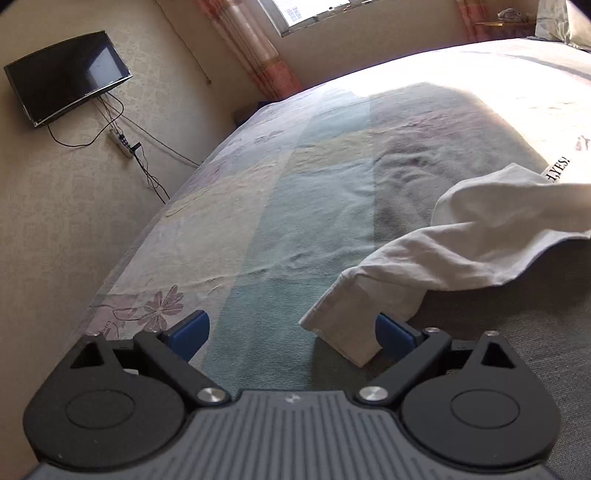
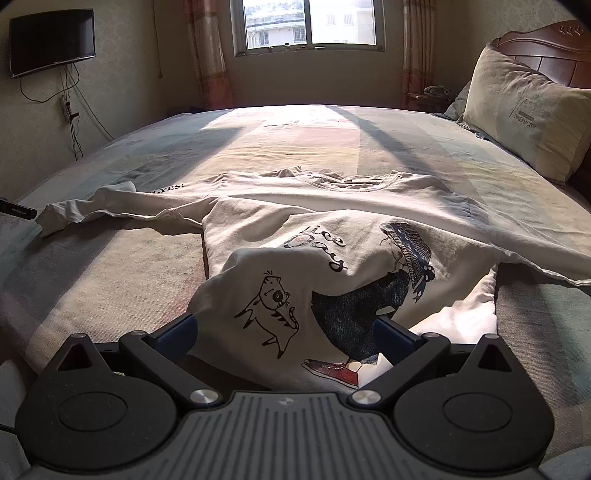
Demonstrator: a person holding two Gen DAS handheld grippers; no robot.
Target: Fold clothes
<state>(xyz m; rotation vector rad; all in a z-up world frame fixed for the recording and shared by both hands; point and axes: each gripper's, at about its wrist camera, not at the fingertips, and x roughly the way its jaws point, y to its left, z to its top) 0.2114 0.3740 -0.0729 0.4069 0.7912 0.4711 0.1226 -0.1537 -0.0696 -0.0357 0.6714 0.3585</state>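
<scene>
Lying spread across a bed (image 2: 122, 258) with a pastel patchwork cover, a white long-sleeved shirt (image 2: 332, 206) printed with a cartoon cat and the words "Nice Day" takes the middle of the right wrist view, its lower part bunched up toward the camera. The right gripper (image 2: 284, 332) sits at that near edge with its jaws spread wide — the printed cloth lies between the blue fingers (image 2: 177, 332), though whether either pad touches it cannot be told. Out at the bed's left side, the left gripper (image 1: 291, 332) also has its jaws spread apart, and the cuff of one sleeve (image 1: 343, 332) lies just inside its right-hand blue finger, close to it, with the rest of the sleeve trailing away to the right. Sunlight from a window (image 2: 308, 24) falls in a bright band across the far half of the cover. A pillow (image 2: 524, 114) leans against a wooden headboard (image 2: 546, 51) on the right — a dark wall-mounted television (image 2: 51, 40) hangs on the left wall, cables dangling below it.
</scene>
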